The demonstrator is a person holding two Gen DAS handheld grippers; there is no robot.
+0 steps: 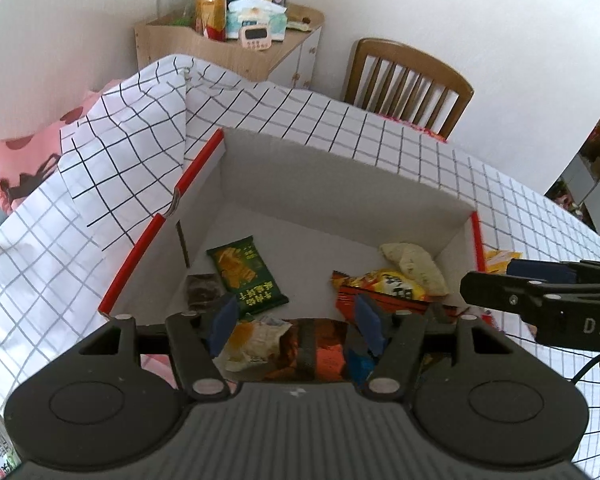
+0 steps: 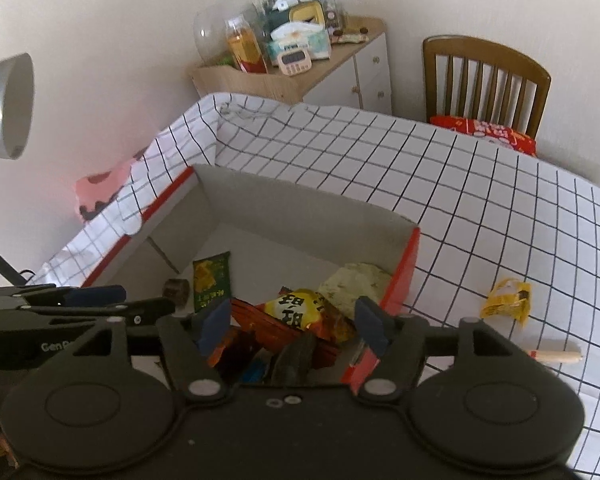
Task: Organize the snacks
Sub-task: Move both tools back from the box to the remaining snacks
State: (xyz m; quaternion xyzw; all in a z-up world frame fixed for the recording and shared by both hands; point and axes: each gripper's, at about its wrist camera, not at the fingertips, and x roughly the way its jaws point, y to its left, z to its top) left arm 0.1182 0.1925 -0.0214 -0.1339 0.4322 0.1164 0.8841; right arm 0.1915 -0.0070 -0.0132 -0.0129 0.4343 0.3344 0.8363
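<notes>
Both tools hang over the red-rimmed white cardboard box (image 1: 340, 184), side by side. Left gripper (image 1: 296, 320) spread apart, nothing between its blue pads; right gripper (image 2: 294, 322) likewise released. Below them, a green snack packet (image 1: 246, 276) and an orange-yellow packet (image 2: 296, 310) lie inside. One yellow wrapper (image 2: 506, 300) sits on the checked tablecloth (image 2: 480, 200), right of the right gripper.

white letters "das" stand on the black body of the right gripper (image 1: 540, 276). white letters "gen" stand on the left gripper (image 2: 112, 300). the green packet (image 1: 246, 276) and yellow packet (image 2: 296, 310) bear chinese characters, not legible.
</notes>
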